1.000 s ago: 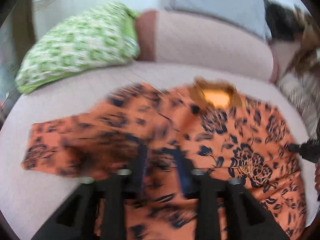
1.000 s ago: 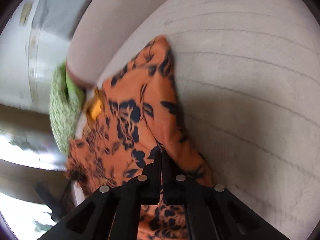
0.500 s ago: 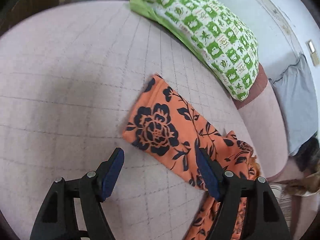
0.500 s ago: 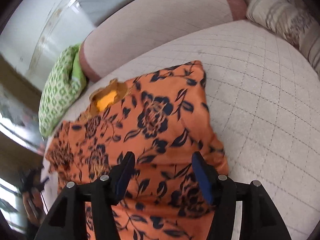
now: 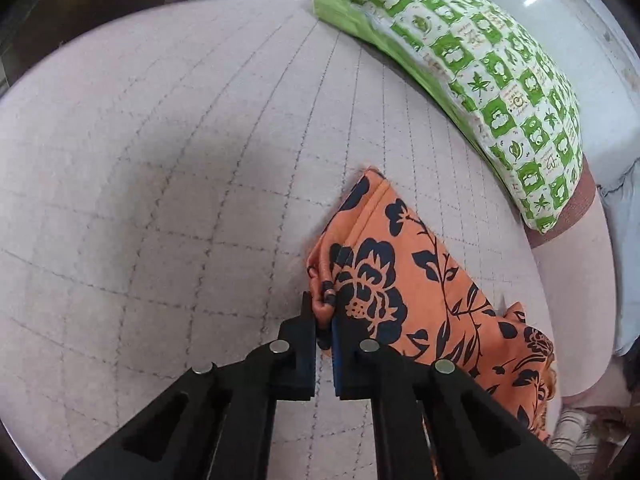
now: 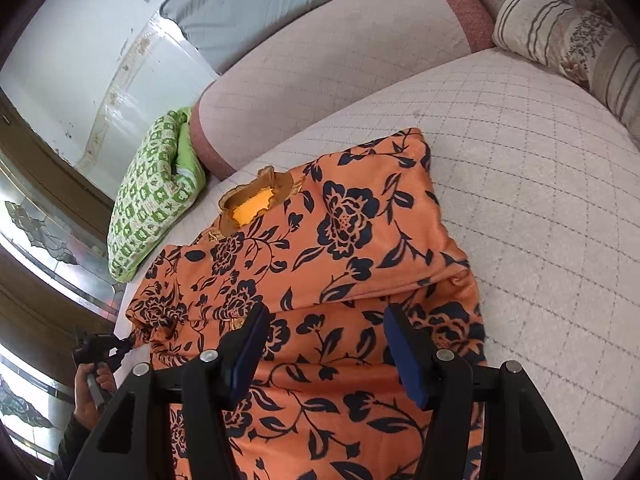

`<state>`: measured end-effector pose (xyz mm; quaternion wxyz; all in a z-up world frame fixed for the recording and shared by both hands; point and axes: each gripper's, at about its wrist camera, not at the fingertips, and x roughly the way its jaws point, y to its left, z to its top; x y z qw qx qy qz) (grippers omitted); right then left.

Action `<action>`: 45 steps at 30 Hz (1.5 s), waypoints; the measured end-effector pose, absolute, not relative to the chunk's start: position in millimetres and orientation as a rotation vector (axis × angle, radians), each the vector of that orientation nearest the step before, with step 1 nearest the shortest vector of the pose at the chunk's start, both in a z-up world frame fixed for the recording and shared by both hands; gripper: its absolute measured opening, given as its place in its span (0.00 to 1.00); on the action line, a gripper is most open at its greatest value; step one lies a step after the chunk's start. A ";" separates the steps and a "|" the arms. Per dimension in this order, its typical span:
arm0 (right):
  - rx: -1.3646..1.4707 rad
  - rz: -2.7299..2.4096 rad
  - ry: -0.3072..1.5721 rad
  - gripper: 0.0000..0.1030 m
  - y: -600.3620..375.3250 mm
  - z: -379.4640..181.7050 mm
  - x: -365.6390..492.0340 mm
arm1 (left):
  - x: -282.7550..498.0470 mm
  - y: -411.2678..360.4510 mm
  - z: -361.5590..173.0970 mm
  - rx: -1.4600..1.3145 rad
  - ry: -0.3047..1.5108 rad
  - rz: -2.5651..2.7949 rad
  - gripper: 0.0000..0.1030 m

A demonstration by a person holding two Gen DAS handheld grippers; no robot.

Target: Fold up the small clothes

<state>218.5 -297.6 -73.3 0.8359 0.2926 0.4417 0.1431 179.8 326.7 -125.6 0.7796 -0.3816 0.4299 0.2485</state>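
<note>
A: Is any writing showing anywhere?

B: Only on the green pillow [image 5: 492, 76]. Its white squares are carrying tiny print beside leaves and little pictures, but it is too small to read. No labels are showing on the shirt.

A: What is the shirt like?

B: The orange shirt [image 6: 320, 264] is lying flat on the quilted bed cover [image 6: 540, 184], soft and slightly shiny, printed with dark blue flowers and vines. A yellow lining is showing inside its neck opening. The right sleeve is lying folded in over the body.

A: And the grippers?

B: The left gripper [image 5: 325, 312] is pinching the cuff end of the other sleeve; the cloth is bunching between its closed black fingers [image 5: 304, 340]. The right gripper [image 6: 324, 344] is hovering over the lower body of the shirt with its blue pads [image 6: 404, 356] standing about half apart, gripping nothing.

A: What is lying around?

B: The cover is pale and stitched in a square grid. The green pillow is leaning against a padded pink headboard [image 6: 340, 56] near the shirt's neck. A striped, flowered cushion [image 6: 572, 40] is sitting at the far right edge, well apart from the shirt, and a grey pillow [image 6: 256, 4] is resting above the headboard. In the right wrist view a hand [image 6: 90, 388] is gripping the left gripper's handle.
</note>
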 end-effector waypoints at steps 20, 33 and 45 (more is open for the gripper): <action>0.786 0.253 0.789 0.61 -360.0 -82.0 189.5 | 227.4 -133.6 48.6 0.024 0.644 -0.252 0.09; 0.814 0.277 0.844 0.76 -352.0 -83.5 196.8 | 180.9 32.4 -64.3 -0.152 0.924 -0.139 0.52; 0.457 0.277 1.146 0.33 -277.9 -101.5 311.3 | 162.2 134.4 -113.1 -0.141 0.981 0.028 0.51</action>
